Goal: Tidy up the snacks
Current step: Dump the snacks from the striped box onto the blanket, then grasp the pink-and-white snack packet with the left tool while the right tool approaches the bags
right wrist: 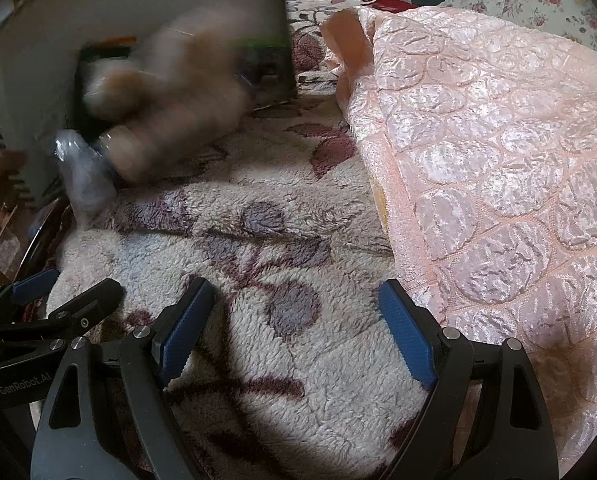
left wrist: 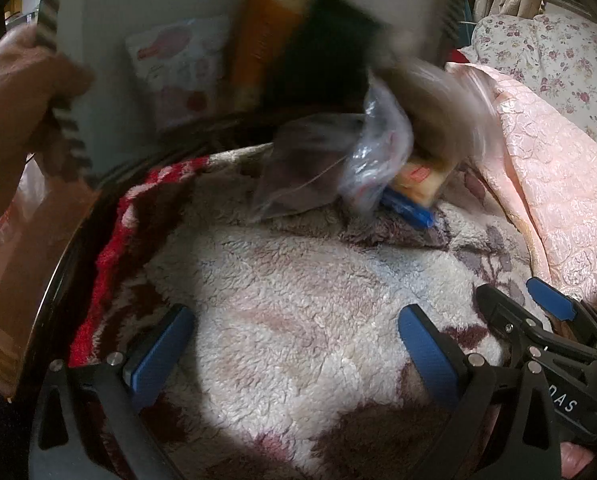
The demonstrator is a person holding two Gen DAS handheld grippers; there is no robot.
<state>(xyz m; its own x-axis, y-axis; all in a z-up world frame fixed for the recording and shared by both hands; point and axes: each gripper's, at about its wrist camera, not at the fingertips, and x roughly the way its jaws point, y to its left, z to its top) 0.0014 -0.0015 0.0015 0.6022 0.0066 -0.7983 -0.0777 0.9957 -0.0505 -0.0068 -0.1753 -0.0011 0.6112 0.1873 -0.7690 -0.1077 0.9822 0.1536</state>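
Note:
A grey box (left wrist: 138, 20) with striped edges is tipped up on its side by a bare hand (left wrist: 14, 92), and snacks are spilling out, blurred by motion. In it I see a white and pink packet (left wrist: 178, 68), an orange packet (left wrist: 258, 36) and a dark green one (left wrist: 326, 48). A clear plastic bag (left wrist: 330, 160), a yellow packet (left wrist: 422, 176) and a blue item (left wrist: 406, 208) lie on the fleece blanket. In the right wrist view the box (right wrist: 118, 8) and a blurred tan snack (right wrist: 170, 96) fall. My left gripper (left wrist: 294, 344) and right gripper (right wrist: 294, 320) are open and empty, low over the blanket.
A white fleece blanket with dark red flowers (left wrist: 298, 280) covers the surface. A pink quilted cover (right wrist: 498, 160) lies bunched to the right. A floral pillow (left wrist: 558, 60) sits at the back right. The right gripper shows at the lower right of the left wrist view (left wrist: 538, 320).

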